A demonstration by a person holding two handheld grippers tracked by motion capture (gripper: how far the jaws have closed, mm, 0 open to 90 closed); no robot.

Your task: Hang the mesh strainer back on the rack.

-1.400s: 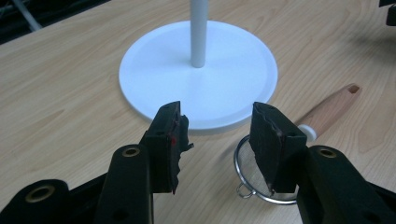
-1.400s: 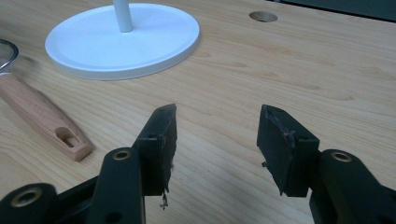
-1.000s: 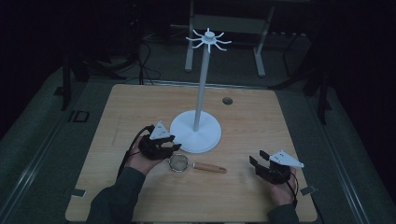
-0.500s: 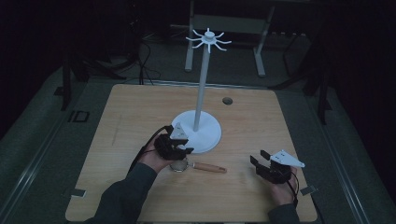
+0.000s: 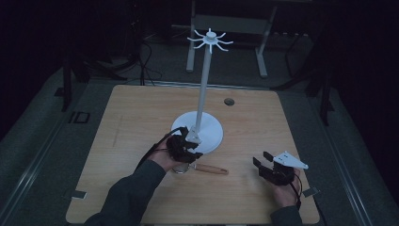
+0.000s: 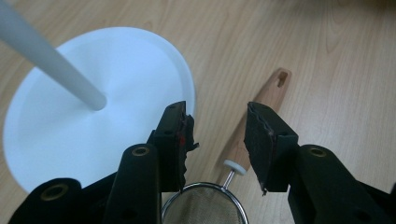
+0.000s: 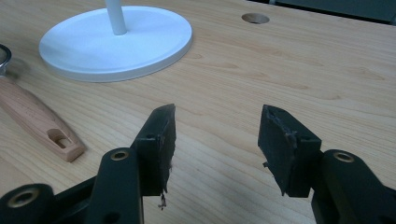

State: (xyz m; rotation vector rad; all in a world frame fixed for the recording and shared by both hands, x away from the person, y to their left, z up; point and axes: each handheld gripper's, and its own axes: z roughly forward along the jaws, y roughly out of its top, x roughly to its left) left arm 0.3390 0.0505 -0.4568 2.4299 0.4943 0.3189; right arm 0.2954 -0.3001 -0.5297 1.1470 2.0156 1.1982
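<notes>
Now left gripper (image 6: 217,135) has moved over the strainer (image 6: 204,205), jaws apart astride its wooden handle (image 6: 261,107) | right gripper (image 7: 217,144) agape, idle | likely pickup next

A round hole (image 5: 229,101) sits in the wooden table (image 5: 136,117), far edge.

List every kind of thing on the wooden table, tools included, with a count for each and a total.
White hook stand: 1
Wooden-handled strainer: 1
Handheld tools: 2, left tool and right tool
Total: 4
</notes>
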